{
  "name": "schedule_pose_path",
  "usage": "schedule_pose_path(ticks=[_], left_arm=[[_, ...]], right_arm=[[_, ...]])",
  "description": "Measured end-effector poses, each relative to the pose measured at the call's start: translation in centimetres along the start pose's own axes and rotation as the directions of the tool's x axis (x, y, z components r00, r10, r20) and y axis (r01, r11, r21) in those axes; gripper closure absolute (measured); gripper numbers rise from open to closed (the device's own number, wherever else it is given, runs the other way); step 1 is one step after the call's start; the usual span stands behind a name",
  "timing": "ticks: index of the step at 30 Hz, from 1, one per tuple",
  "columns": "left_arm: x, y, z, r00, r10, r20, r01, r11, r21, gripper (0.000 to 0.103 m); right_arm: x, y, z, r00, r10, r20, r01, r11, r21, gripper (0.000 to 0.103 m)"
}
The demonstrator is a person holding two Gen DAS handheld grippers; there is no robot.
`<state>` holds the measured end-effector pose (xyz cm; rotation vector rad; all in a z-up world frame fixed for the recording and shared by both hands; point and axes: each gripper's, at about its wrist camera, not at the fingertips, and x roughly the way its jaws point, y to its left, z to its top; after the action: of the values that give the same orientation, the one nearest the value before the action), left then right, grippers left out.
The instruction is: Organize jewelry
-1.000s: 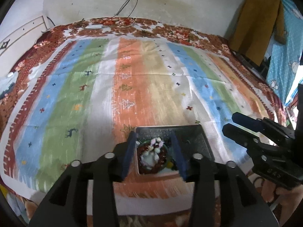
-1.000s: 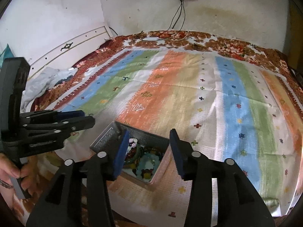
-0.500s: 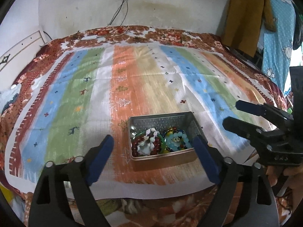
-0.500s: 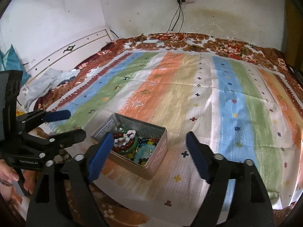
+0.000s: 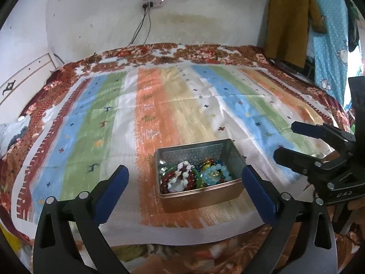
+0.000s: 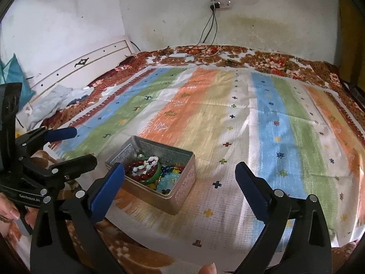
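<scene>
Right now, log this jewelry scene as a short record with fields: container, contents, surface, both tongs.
container: open metal tin, no lid in view, upright on the cloth
contents: dark red bead bracelet, white bead string, green bangle, pale blue bead bracelet, piled together
surface: striped cloth spread over a floral bedspread
left tongs: jaws just opened wide, nothing gripped, tin ahead between the tips
right tongs: jaws just opened wide, nothing gripped, tin by the left tip
task state: all jewelry in the tin, none on the cloth

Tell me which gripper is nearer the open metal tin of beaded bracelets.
Left, narrowly. The left gripper is open with the metal tin framed between its fingers; the right gripper is open beside it, its left finger overlapping the tin's corner.
</scene>
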<state>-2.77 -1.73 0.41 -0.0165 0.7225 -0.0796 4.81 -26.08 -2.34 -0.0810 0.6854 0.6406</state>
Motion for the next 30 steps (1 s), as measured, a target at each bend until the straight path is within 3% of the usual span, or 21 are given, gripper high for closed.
schedule_pose_path(ticks=[6,17,30], left_arm=[[0.2,-0.4,-0.2,0.999,0.038,0.005,-0.038,0.999,0.012,0.006],[-0.1,0.6,-0.3,0.999,0.046,0.025,-0.044,0.998,-0.049,0.006],[0.0,0.6,-0.5,0.999,0.043,0.020,-0.042,0.998,-0.045,0.006]], right_arm=[[0.0,-0.1,-0.1,1.000,0.011,0.003,-0.011,1.000,-0.005,0.004],[0.0,-0.4,-0.5,1.000,0.022,0.013,-0.022,1.000,-0.010,0.004],[0.2,-0.2,-0.5,1.000,0.022,0.006,-0.022,0.999,-0.024,0.004]])
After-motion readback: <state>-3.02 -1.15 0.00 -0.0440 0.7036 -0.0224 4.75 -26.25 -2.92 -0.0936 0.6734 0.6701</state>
